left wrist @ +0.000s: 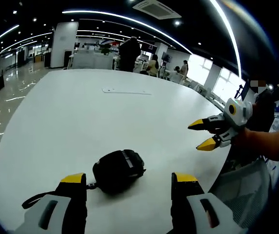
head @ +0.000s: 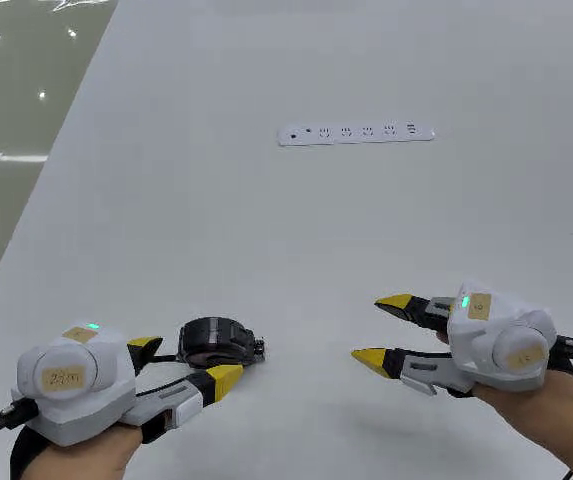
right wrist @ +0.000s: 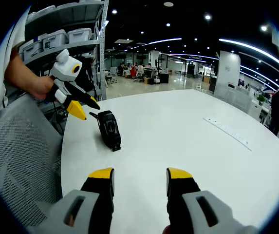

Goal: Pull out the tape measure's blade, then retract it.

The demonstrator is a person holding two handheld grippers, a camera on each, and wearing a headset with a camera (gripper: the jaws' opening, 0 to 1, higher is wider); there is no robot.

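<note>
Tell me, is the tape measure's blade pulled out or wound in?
Wound in: the black tape measure lies compact on the white table, with no strip running out of its case.

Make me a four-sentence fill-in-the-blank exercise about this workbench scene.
1. The ____ tape measure lies on the white table.
2. The left hand-held gripper has its jaws ____ around the tape measure.
3. The right hand-held gripper holds ____.
4. The power strip lies ____ from the person than the tape measure.
Missing words: black; open; nothing; farther.
</note>
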